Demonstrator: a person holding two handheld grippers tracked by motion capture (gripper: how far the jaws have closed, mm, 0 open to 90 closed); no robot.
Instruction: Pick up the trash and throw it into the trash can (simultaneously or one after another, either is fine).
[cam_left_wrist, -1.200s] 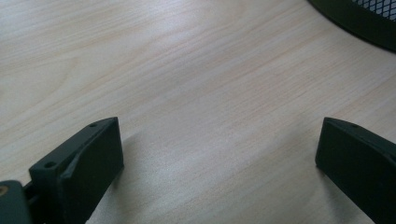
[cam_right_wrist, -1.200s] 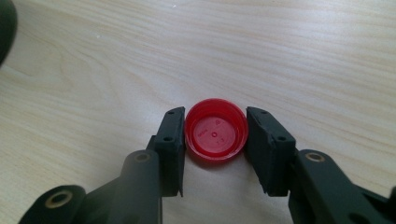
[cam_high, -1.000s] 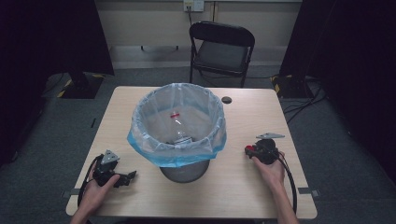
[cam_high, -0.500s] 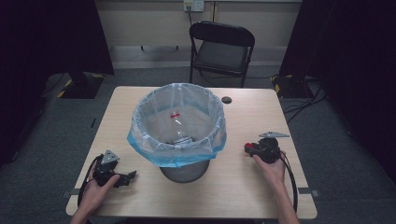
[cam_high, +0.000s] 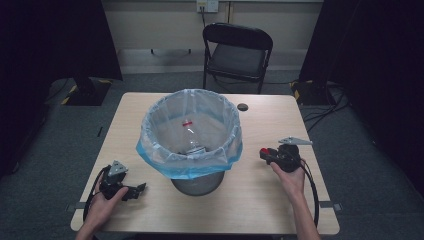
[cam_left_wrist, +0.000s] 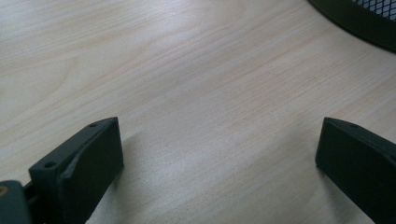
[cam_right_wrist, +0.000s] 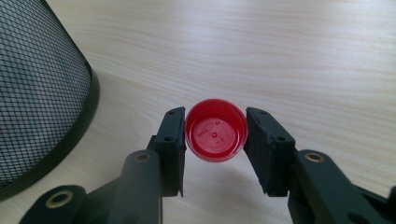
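The right gripper (cam_right_wrist: 215, 140) is pinching a small round red plastic bottle cap (cam_right_wrist: 215, 129) between its two black jaws, the pads pressing on opposite sides of the cap's rim. The cap's open underside faces the gripper camera. In the high view the cap (cam_high: 263, 151) is held just above the light wooden table (cam_high: 260, 200), near the table's right edge and to the right of the black mesh waste bin (cam_high: 197, 182). The bin is lined with a blue-white translucent plastic bag (cam_high: 150, 145) and stands at the table's centre; a clear plastic bottle with a red band (cam_high: 192, 142) lies inside it.

The left gripper (cam_left_wrist: 219, 154) rests near the table's front left corner with its jaws spread wide and nothing between them.

Handling notes: the cap is judged very light, stiff and smooth-walled. A grip across the diameter on the side wall, as shown, is the correct hold. Excess pressure could make the cap pop out sideways. A grip on the rim's lip alone would likely slip.
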